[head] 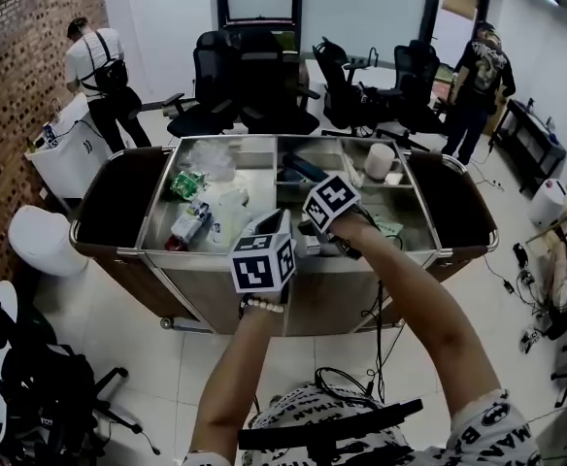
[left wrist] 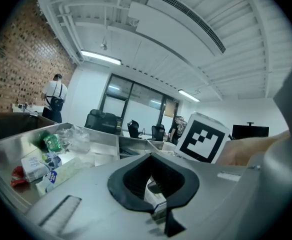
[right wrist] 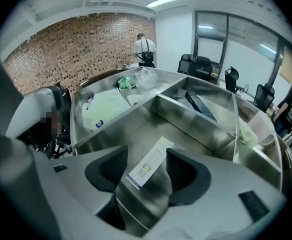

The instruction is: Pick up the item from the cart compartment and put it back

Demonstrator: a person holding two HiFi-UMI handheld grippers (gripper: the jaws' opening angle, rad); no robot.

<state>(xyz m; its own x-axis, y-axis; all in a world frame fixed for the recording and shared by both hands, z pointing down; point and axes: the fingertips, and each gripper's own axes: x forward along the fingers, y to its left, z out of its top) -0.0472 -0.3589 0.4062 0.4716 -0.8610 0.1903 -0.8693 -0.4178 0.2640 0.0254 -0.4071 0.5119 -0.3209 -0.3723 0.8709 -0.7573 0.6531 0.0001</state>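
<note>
A slim white box lies flat on the steel floor of the cart's front middle compartment. My right gripper hangs just above it, open, with its black pads either side of the box and not touching it. In the head view the right gripper reaches down into that compartment, and the box is hidden under it. My left gripper is held over the cart's front rim, a little left of the right one. In its own view the left gripper has its pads meeting at the tips, and I see nothing held.
The steel cart has a left bin with a green packet, clear plastic bags and a carton. A white roll stands at back right. Office chairs and two standing people are beyond.
</note>
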